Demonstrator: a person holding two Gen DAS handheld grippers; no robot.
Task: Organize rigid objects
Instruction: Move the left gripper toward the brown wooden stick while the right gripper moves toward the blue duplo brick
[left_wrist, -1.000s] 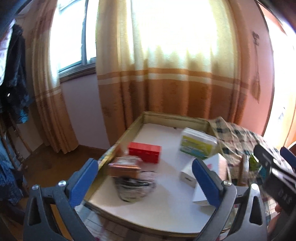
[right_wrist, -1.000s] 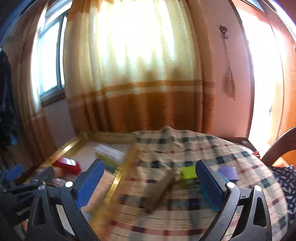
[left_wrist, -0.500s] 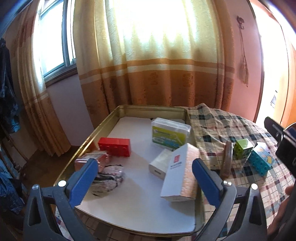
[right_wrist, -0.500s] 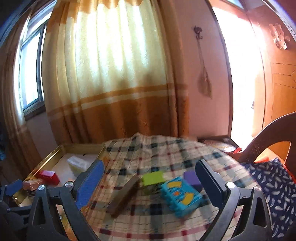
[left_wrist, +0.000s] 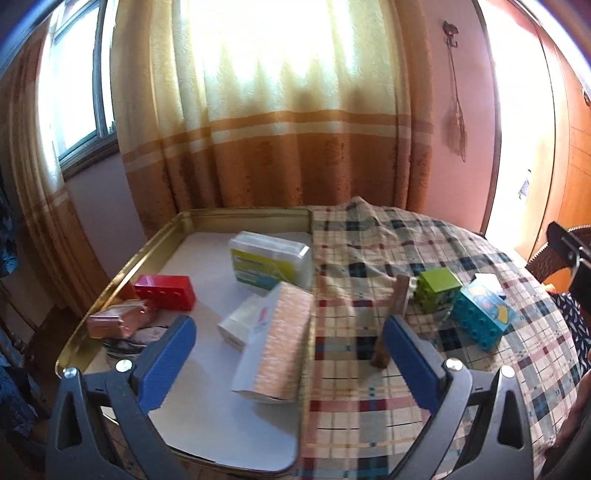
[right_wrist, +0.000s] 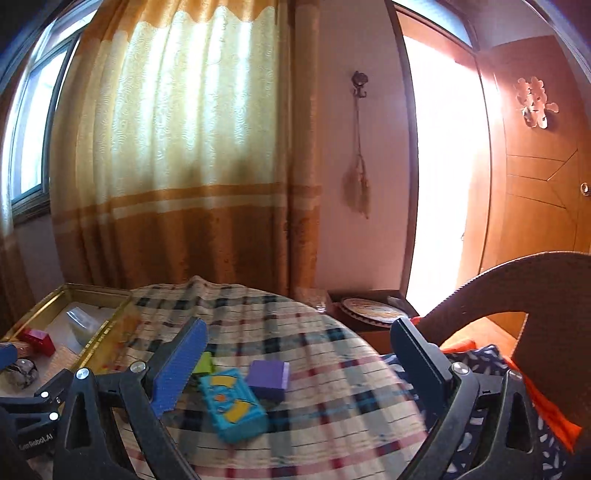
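left tool (left_wrist: 288, 354): released, nothing between its fingers, above the right edge of the gold tray (left_wrist: 110, 284) | right tool (right_wrist: 295, 354): released, empty, over the checked cloth (right_wrist: 332, 354) | in tray: red brick (left_wrist: 166, 291), clear box (left_wrist: 269, 262), pink carton (left_wrist: 277, 347) | on cloth: green block (left_wrist: 437, 288), blue block (right_wrist: 232, 406), purple block (right_wrist: 267, 376)

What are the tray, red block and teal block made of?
Tray: looks like metal, glossy gold rim with reflections. Red block: moulded hard plastic, shiny, studs showing. Teal block: likely the same plastic, studded side, printed yellow design on one face.
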